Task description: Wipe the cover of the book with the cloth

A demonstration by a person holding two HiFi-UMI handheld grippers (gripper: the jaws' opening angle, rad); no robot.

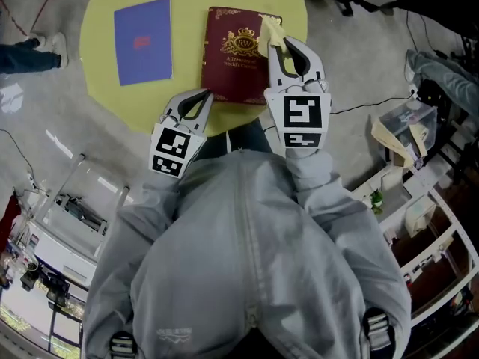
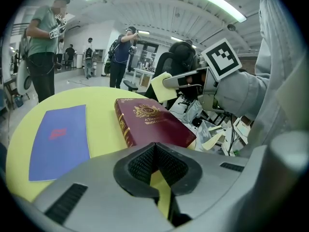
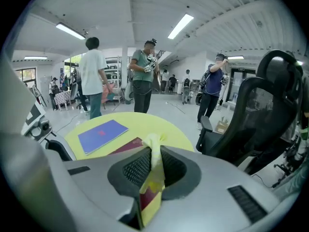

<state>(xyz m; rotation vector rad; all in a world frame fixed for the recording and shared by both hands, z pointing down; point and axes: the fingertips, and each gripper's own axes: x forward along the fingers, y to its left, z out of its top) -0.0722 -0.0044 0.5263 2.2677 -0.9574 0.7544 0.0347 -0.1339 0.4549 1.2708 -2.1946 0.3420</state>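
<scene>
Cloth gripped over the maroon book, left claw clenched on nothing.
The right gripper [image 1: 288, 47] pinches the yellow cloth [image 1: 271, 30] tight and holds it above the far right corner of the book [image 1: 236, 58], which lies flat and closed on the round yellow table [image 1: 187, 6]. The left gripper [image 1: 202, 97] sits at the book's near left corner, jaws pressed together with nothing between them. A blue booklet [image 1: 142, 41] lies left of the book, apart from it.
</scene>
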